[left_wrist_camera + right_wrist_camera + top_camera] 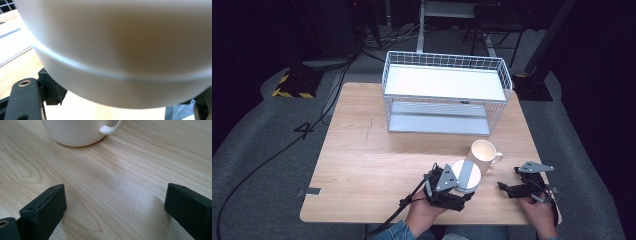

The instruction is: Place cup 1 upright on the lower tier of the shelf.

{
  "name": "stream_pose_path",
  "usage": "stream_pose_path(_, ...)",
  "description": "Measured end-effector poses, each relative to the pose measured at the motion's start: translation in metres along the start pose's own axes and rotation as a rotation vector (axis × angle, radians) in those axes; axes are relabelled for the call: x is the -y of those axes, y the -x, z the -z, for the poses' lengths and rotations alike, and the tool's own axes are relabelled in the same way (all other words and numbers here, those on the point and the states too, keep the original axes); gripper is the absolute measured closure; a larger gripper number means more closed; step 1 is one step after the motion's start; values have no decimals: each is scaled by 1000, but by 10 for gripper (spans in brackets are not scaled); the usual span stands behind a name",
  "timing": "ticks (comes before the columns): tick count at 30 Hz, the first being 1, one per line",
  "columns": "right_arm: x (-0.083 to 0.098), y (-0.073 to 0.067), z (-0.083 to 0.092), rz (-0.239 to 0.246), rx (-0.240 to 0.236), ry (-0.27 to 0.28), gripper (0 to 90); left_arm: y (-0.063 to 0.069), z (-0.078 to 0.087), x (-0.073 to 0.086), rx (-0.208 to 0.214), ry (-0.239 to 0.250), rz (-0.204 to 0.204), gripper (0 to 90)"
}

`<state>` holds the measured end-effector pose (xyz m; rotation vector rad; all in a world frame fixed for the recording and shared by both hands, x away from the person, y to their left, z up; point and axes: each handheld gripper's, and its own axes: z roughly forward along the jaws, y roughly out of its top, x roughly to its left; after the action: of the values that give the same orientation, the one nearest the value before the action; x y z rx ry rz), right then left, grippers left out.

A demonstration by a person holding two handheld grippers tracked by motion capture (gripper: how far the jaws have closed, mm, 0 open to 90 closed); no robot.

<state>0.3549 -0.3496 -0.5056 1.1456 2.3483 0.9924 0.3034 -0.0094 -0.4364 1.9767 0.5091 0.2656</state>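
A light wooden table (pixel 362 165) fills the scene, and a white wire rack with two flat shelves (pixel 444 95) stands at its far middle. Near the right front, a cream ceramic mug with a handle (pixel 483 155) stands upright on the wood, handle to the right. Just left of the mug, nearer the front edge, the left gripper (pixel 460 187) is clamped on a round white container with a grey band (pixel 465 176), held off the table close to the mug. At the right front corner the right gripper (pixel 507 187) rests low with its jaws spread wide, nothing between them, pointing left toward the mug.
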Motion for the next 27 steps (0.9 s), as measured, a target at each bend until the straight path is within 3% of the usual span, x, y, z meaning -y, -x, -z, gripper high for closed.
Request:
stream_pose_path(13,0,0,0,1,2,1,41,-35,10,-12,-85,16,22,190)
stream_pose_path(22,0,-1,0,-3,6,1,41,-59,9,-17,-151,11,23,190)
stream_pose_path(27,0,-1,0,-3,6,1,41,-76,5,-16,-183,31,52,190)
